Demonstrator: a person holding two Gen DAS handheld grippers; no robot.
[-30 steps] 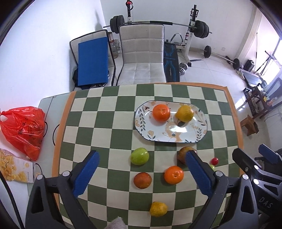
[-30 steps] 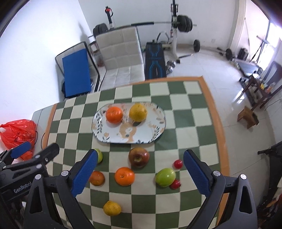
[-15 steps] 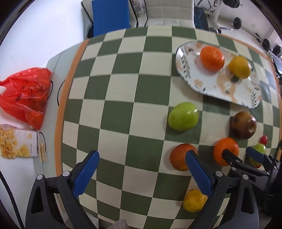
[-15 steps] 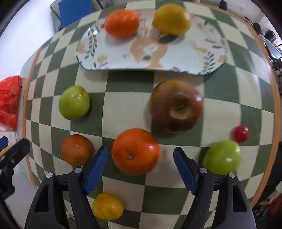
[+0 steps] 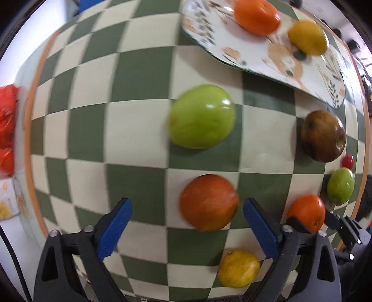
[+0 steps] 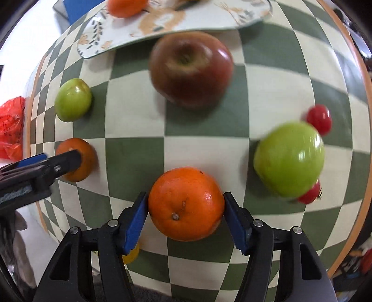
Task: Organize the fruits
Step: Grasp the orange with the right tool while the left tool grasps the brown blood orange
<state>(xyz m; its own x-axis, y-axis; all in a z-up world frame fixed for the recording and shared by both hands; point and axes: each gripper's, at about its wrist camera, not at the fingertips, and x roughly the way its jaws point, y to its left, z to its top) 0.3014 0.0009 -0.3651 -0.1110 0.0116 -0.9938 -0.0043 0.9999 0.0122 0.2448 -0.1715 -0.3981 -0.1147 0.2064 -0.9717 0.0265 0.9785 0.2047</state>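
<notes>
**Right claw pinching an orange, left claw spread around a darker one**

The right gripper [image 6: 186, 206] is sitting at the lower centre of the right wrist view, its two blue pads pressing against both sides of a bright orange [image 6: 186, 203] that is resting on the checkered tablecloth [image 6: 134, 148]. Just above it, near the top centre, a dark red apple [image 6: 191, 68] is lying beside the rim of the patterned plate [image 6: 162, 23]. At the right, a green apple [image 6: 289, 159] is sitting between two small red fruits, one [image 6: 319, 119] above it and one [image 6: 310, 194] below. At the left, a second green apple [image 6: 72, 100] is lying well apart.

In the left wrist view, the left gripper [image 5: 187, 226] is spreading wide at the lower centre, its pads standing clear on either side of a reddish orange [image 5: 209, 202] without touching it. A yellow fruit [image 5: 239, 268] is lying at the bottom, just beside the right-hand pad. On the plate at the upper right, an orange [image 5: 257, 16] and a yellow lemon-like fruit [image 5: 307, 37] are resting side by side. A red plastic bag [image 5: 7, 125] is showing at the left edge of the frame, off the cloth
</notes>
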